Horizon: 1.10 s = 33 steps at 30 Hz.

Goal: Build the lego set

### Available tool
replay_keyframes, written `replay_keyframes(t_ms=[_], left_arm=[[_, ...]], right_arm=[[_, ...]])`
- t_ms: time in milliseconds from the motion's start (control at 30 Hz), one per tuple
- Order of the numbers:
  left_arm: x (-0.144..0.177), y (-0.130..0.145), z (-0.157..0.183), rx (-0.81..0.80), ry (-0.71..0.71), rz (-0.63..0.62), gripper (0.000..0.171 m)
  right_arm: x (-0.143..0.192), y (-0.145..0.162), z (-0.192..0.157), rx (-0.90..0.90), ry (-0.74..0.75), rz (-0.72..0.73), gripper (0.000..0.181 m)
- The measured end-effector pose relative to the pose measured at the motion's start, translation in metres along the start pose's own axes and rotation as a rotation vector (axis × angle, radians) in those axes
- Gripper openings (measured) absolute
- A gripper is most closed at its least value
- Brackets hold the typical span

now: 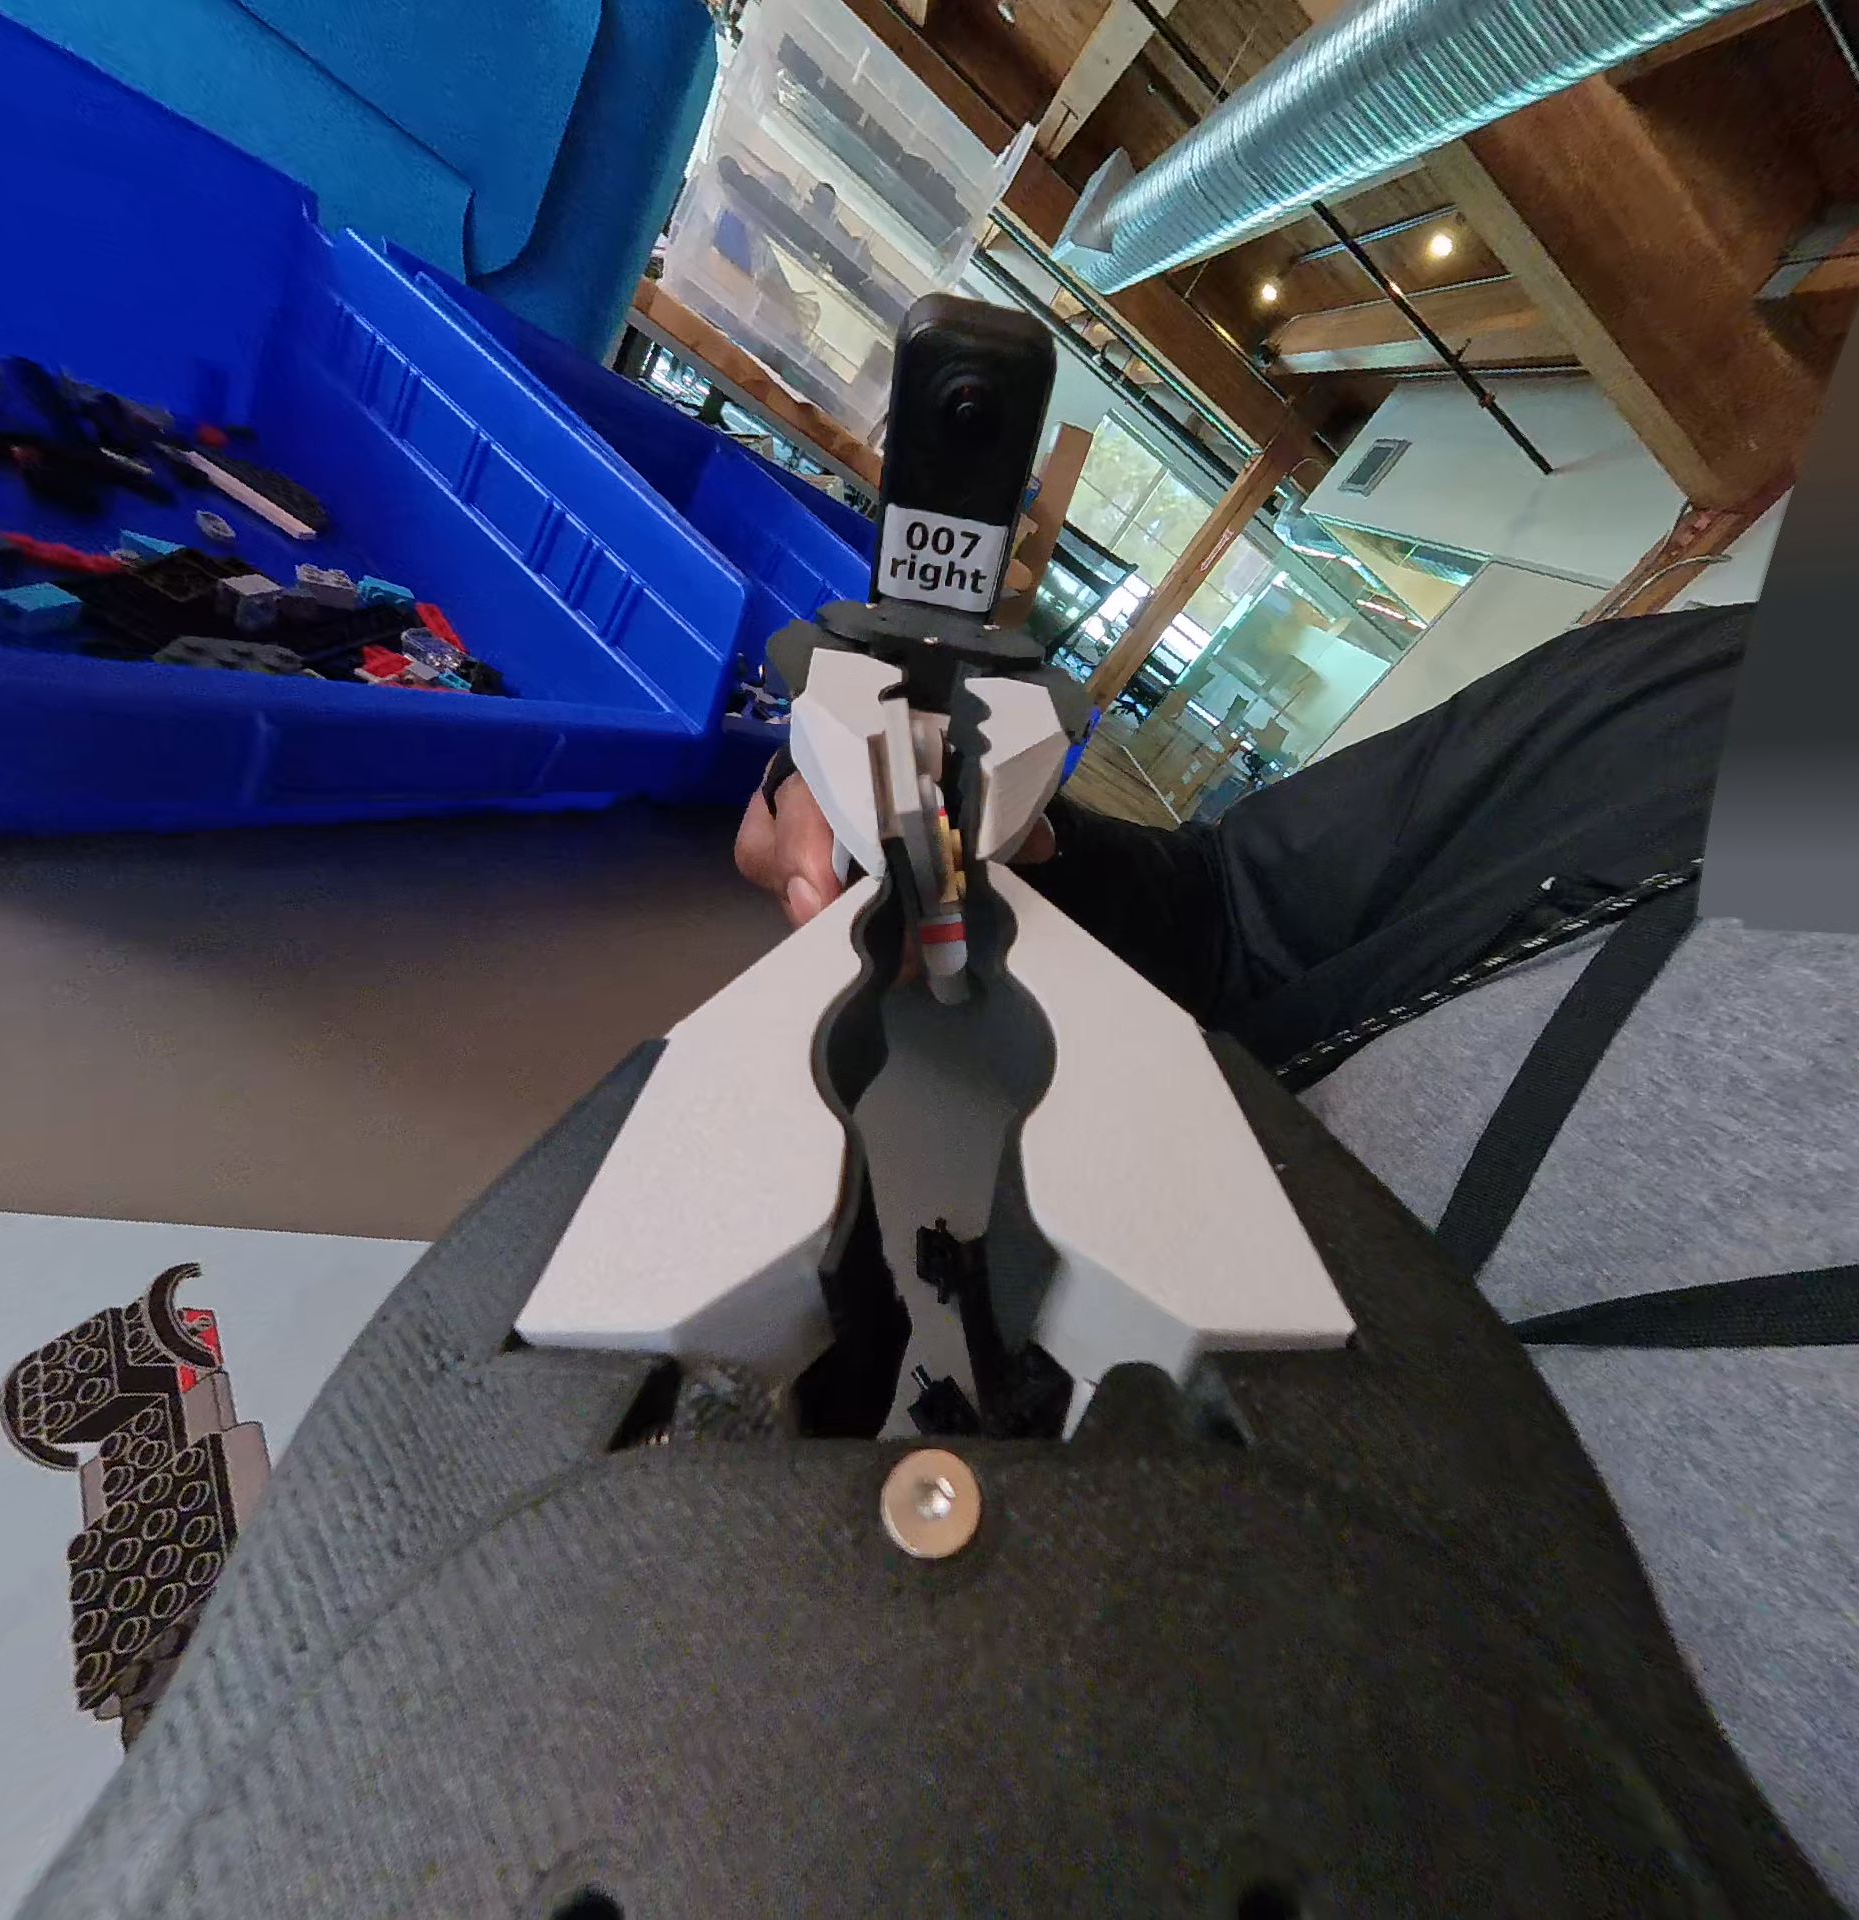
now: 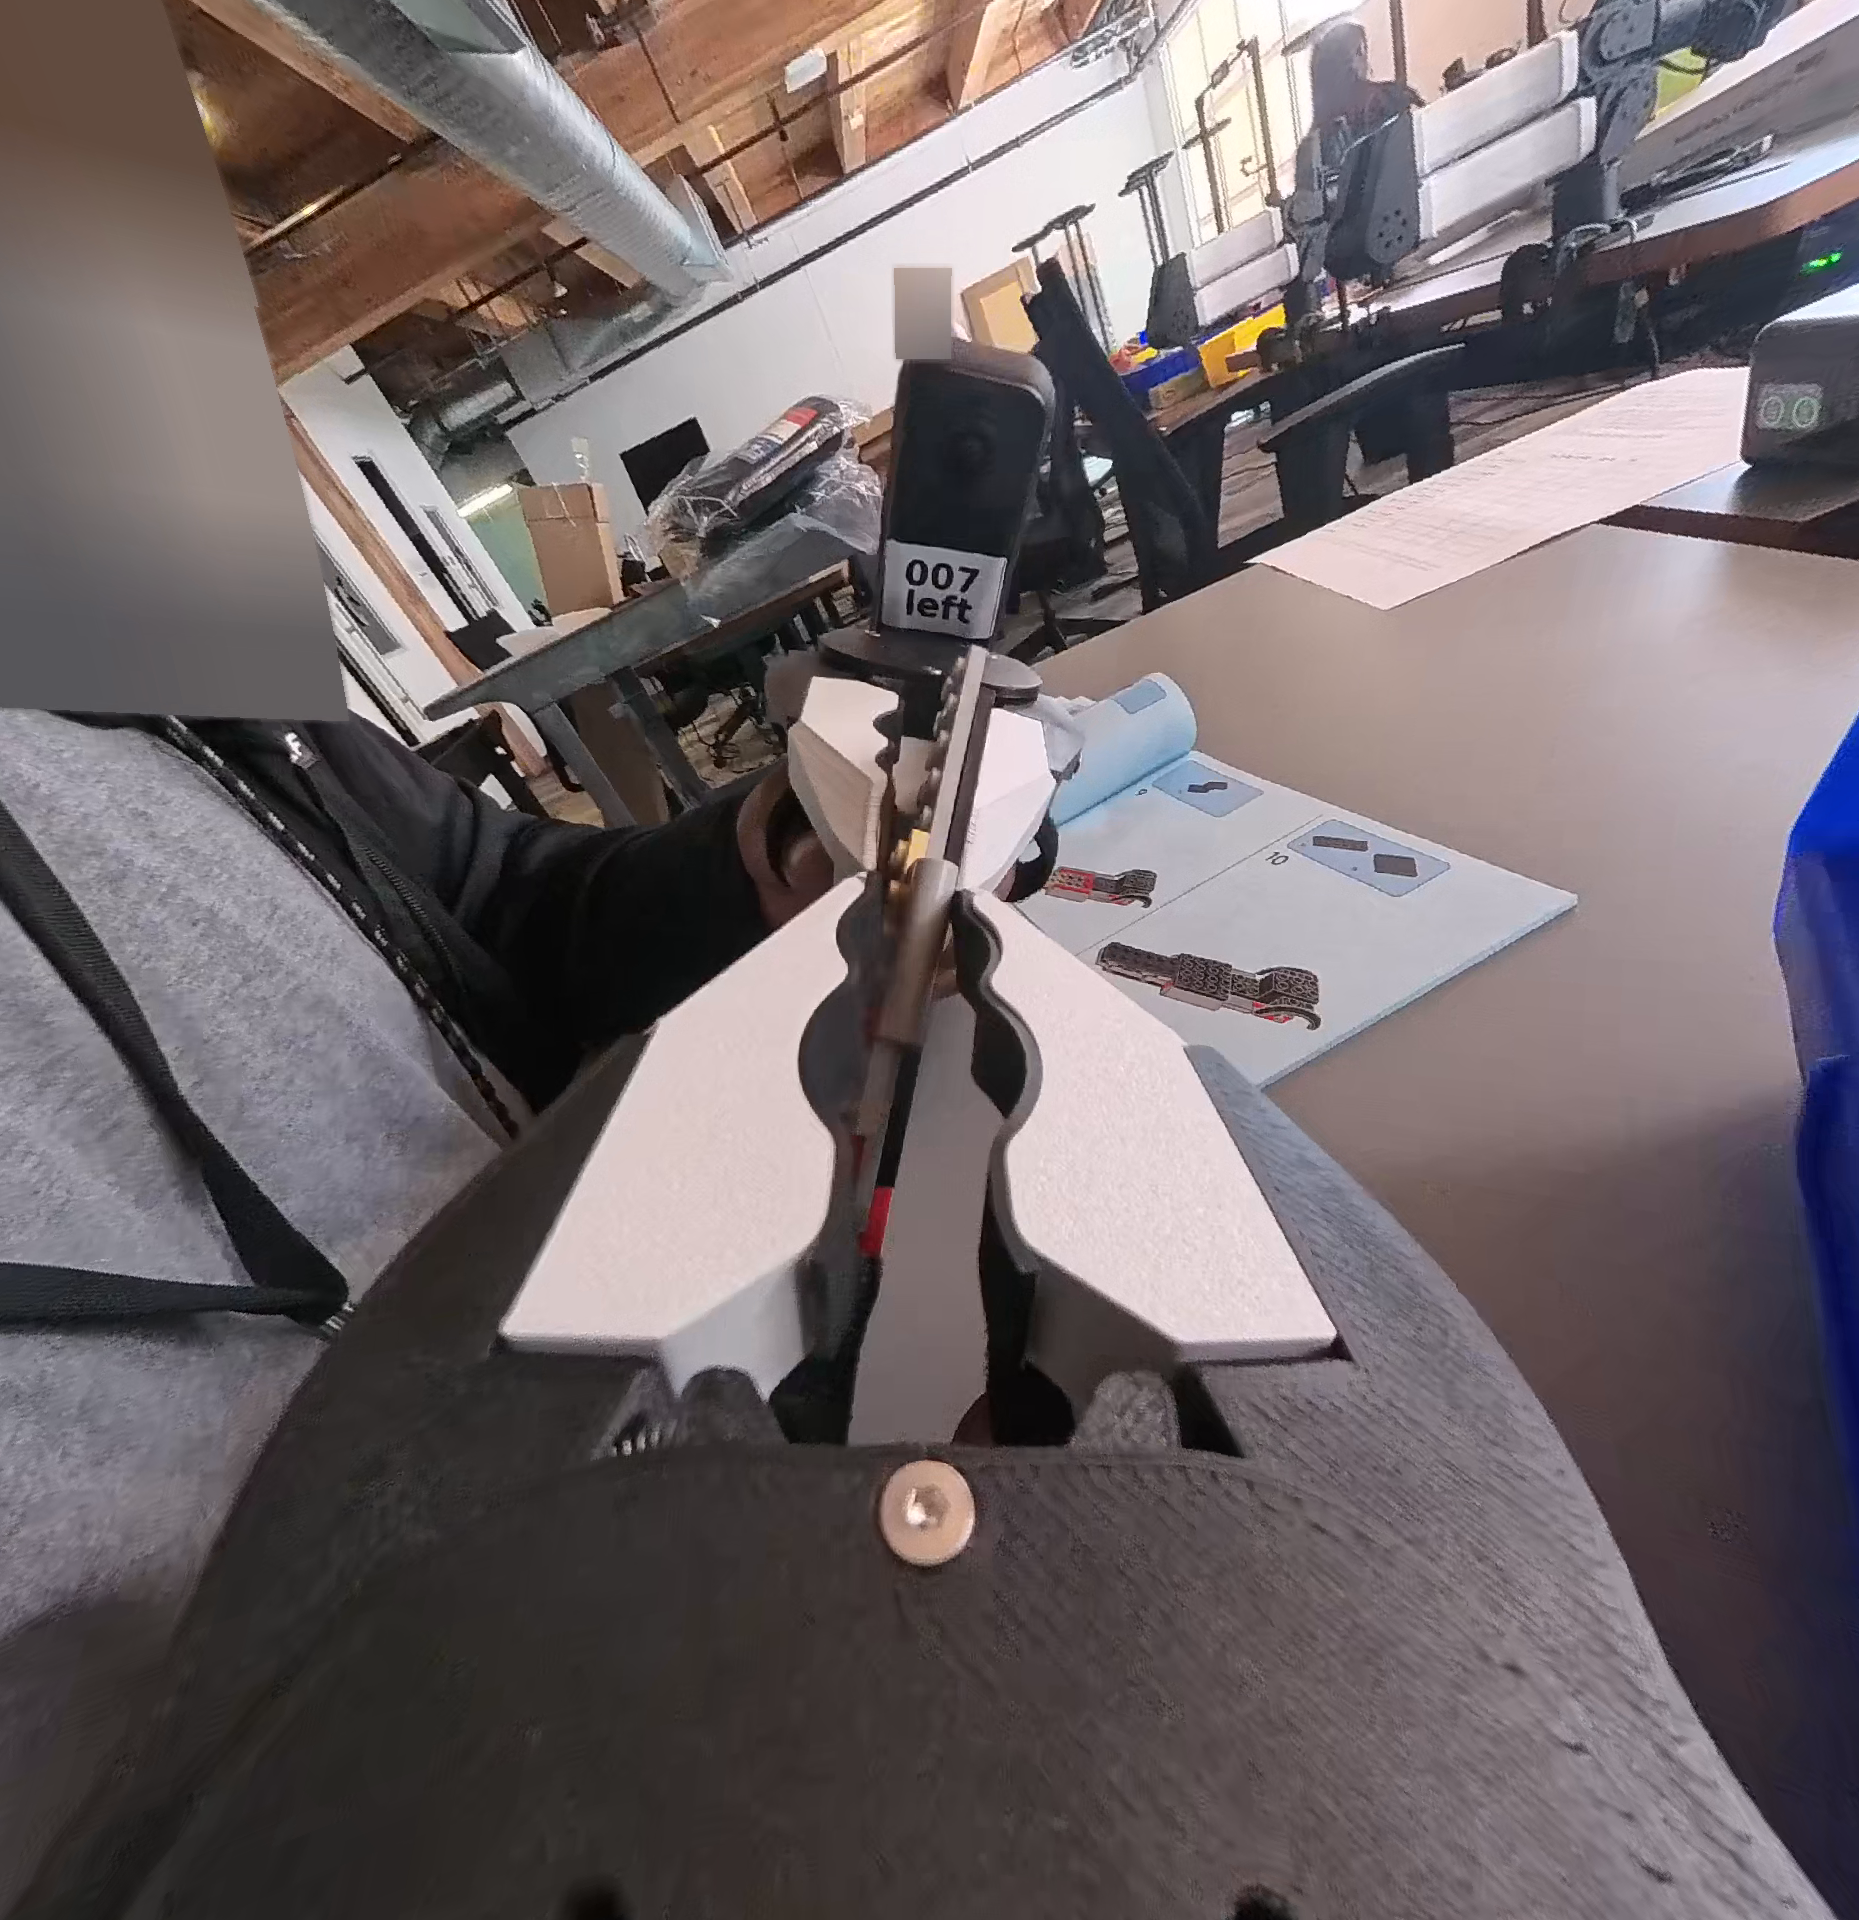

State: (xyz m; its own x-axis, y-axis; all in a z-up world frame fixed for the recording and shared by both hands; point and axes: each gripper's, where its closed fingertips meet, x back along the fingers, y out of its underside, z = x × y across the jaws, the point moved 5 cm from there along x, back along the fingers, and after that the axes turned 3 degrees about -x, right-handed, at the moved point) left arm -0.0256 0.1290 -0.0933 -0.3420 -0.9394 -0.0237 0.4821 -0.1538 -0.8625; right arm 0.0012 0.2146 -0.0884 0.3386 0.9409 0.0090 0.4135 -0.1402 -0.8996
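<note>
left gripper: jaws narrow, clamping lego assembly at frame centre | right gripper: jaws narrow, clamping same assembly | blue bin: upper left | instruction booklet: centre right

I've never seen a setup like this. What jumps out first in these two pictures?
Two hand-held grippers face each other tip to tip at mid-frame, the left gripper and the right gripper, both closed on a slim lego assembly spanning the gap between them. To the side sits a blue bin of loose bricks, and an open instruction booklet lies on the brown table.
</note>
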Motion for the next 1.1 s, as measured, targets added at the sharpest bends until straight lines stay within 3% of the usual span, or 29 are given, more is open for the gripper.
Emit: replay_keyframes(t_ms=[533,867,1100], left_arm=[[0.001,-0.002,-0.006,0.069,-0.01,0.05,0.01],[0.013,-0.003,-0.029,0.271,-0.161,0.181,0.011],[0.018,0.002,-0.039,0.366,-0.256,0.226,0.01]], right_arm=[[0.006,0.0,0.007,-0.004,0.038,-0.011,0.02],[0.006,0.002,0.016,0.388,0.309,-0.083,0.04],[-0.006,0.012,0.023,0.46,0.378,-0.157,0.054]])
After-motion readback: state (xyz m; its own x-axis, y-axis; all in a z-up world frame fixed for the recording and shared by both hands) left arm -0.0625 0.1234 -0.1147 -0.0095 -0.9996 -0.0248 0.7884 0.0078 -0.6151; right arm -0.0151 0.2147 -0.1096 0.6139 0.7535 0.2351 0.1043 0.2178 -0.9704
